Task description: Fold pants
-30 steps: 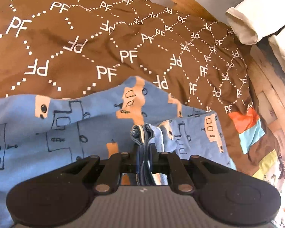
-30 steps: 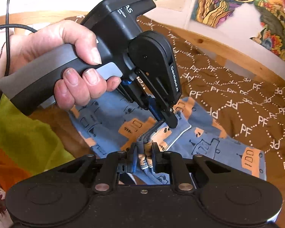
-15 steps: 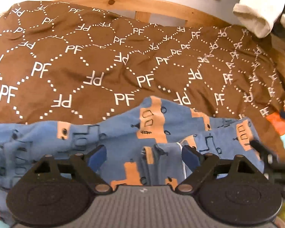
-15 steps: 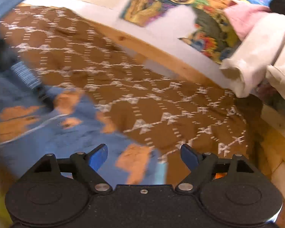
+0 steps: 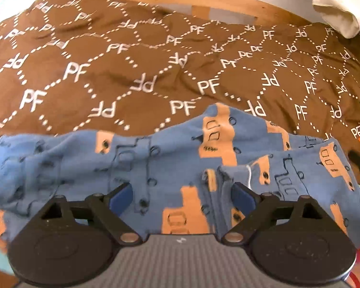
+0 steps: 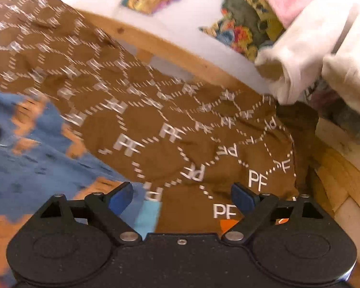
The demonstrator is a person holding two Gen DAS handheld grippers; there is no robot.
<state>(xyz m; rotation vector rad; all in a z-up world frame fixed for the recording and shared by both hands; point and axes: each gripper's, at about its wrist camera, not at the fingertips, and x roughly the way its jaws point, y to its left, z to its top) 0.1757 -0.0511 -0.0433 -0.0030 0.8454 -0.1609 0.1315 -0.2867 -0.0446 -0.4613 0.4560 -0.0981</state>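
Both grippers, my left gripper (image 5: 181, 198) and right gripper (image 6: 181, 198), are opening with nothing pinched. Blue pajama pants (image 5: 156, 163) lie bunched on the brown bed cover (image 5: 132, 72). I should smooth them flat, then pinch an edge.

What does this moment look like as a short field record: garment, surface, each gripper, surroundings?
garment: blue pants with orange vehicle print, lying rumpled and partly folded over
surface: brown bedspread printed with PF letters
left gripper: jaws opening, over the pants, pads not pressing the cloth
right gripper: jaws opening, over the bedspread beside the pants, nothing between them
surroundings: wooden bed frame; white cloth at the right
image quality: right wrist view motion-blurred
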